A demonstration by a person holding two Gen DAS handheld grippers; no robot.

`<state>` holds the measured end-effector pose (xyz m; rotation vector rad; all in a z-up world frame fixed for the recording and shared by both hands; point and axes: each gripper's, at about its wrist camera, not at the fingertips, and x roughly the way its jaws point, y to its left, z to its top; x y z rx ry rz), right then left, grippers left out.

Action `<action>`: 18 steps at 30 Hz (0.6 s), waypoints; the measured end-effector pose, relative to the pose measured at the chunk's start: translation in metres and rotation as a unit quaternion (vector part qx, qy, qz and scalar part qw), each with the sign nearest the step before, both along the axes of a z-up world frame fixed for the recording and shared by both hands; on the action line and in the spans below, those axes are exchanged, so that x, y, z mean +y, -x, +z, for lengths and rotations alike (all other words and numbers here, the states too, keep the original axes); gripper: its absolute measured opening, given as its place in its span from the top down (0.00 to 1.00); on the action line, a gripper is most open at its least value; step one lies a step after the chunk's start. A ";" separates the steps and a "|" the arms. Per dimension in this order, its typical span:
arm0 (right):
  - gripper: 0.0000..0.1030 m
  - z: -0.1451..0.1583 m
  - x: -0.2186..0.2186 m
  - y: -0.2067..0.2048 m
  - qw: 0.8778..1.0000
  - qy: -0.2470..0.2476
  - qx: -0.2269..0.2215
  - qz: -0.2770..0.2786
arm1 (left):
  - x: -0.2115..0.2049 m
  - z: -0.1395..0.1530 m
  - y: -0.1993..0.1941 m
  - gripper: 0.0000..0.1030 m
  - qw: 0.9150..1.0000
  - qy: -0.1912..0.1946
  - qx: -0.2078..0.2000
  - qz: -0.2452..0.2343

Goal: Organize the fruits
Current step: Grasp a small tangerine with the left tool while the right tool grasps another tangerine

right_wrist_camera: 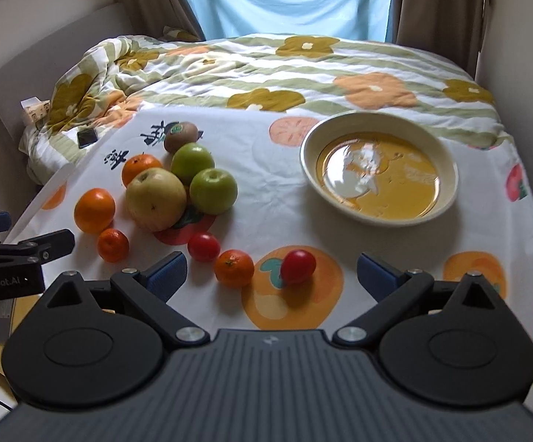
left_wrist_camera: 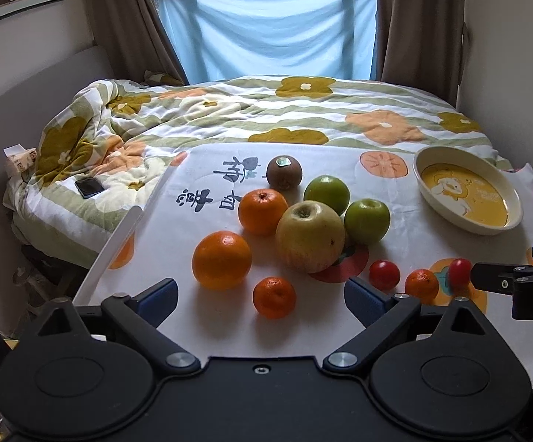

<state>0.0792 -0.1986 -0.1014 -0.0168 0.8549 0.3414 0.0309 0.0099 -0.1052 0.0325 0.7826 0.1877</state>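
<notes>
Both grippers hang over the cloth-covered table, and neither is gripping anything. The left gripper has its jaws spread wide, with a small mandarin lying on the cloth between the blue pads, untouched. The right gripper is just as wide apart, framing another mandarin and a red tomato that sit loose on the cloth; a second tomato lies just left of that mandarin.

Behind them, the fruit is bunched together. A big yellow apple sits in the middle, with two green apples close against its far right side, though actual touching is hard to judge through the fisheye. One orange sits to the left front, another behind it, and a kiwi with a sticker is farthest back.

The bowl, cream rim with a yellow inside, stands well apart on the right, with no fruit in it. Beyond the table lies a flowered quilt with a phone on it.
</notes>
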 end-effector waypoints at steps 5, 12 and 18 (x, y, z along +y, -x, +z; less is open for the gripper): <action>0.00 -0.032 0.012 0.001 1.000 -0.005 0.009 0.003 | 0.004 -0.033 -0.008 0.12 1.000 -0.010 0.011 -0.016; 0.04 -0.059 0.025 0.003 1.000 -0.014 0.017 0.002 | 0.005 -0.063 -0.020 0.25 0.999 -0.023 0.020 -0.045; 0.14 -0.067 0.033 -0.001 1.000 -0.018 0.021 0.002 | -0.001 -0.075 -0.029 0.37 0.997 -0.029 0.032 -0.068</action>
